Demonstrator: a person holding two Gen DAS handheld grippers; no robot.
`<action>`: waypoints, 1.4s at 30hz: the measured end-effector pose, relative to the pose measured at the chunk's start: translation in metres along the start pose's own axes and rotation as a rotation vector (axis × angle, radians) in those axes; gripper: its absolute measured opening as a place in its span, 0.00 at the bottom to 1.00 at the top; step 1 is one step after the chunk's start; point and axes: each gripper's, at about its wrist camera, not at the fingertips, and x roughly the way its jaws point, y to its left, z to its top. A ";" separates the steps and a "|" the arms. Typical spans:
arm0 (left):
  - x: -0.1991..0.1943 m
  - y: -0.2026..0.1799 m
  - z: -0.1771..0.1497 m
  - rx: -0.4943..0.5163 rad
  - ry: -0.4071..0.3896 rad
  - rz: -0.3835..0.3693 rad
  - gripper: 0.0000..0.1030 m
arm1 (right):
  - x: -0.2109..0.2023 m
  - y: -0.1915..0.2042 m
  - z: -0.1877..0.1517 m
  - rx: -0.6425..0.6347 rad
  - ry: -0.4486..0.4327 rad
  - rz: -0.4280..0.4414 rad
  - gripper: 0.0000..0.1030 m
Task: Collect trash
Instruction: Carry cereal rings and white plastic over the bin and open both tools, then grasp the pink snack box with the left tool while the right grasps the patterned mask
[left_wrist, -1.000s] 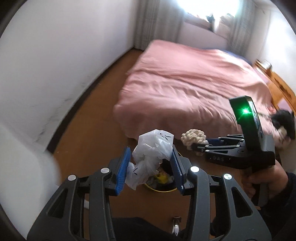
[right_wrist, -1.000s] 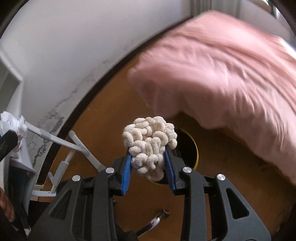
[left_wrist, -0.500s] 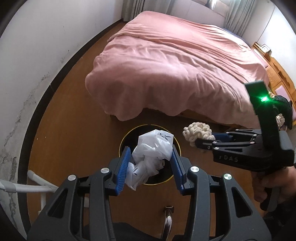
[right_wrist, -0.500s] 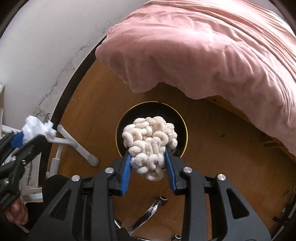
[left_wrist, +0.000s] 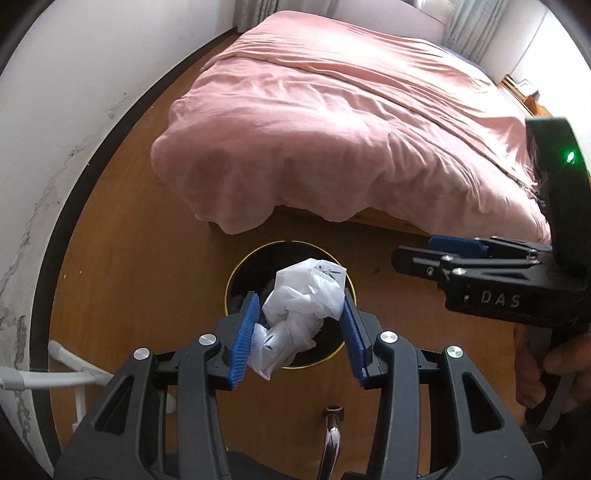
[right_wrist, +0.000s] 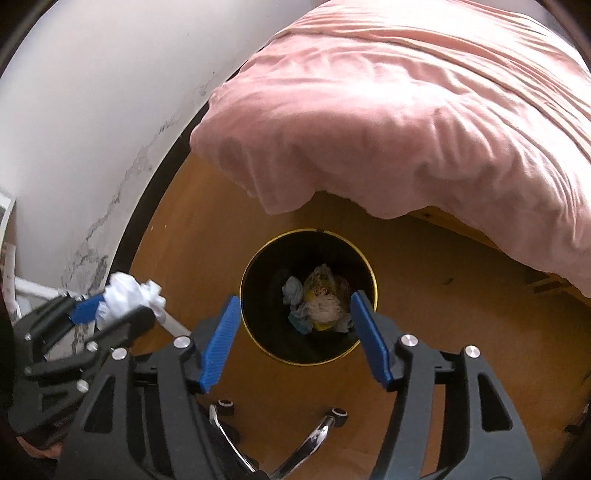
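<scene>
A smooth wooden floor (right_wrist: 207, 221) was bounded by a scuffed white wall (right_wrist: 92, 122) and a bed under a rumpled pink cover (left_wrist: 332, 129). A round black bin (right_wrist: 258, 325), gold-rimmed, held trash. The left gripper (left_wrist: 299, 328) was clamped on a crumpled white plastic bag (left_wrist: 303, 299) above it; the right gripper (right_wrist: 295, 332) jaws, just opened, held nothing

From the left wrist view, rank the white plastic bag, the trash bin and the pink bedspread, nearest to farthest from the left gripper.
1. White plastic bag: pinched in the left gripper.
2. Trash bin: on the floor just beyond and below the fingers.
3. Pink bedspread: past the bin, filling the upper view.
</scene>
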 end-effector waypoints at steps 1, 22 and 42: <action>0.001 -0.002 0.000 0.004 0.001 -0.002 0.41 | -0.002 -0.002 0.001 0.007 -0.008 0.002 0.61; -0.098 -0.018 -0.002 0.051 -0.137 0.113 0.86 | -0.048 0.009 0.006 0.006 -0.139 -0.001 0.68; -0.393 0.172 -0.254 -0.432 -0.288 0.726 0.90 | -0.127 0.382 -0.086 -0.741 -0.089 0.474 0.75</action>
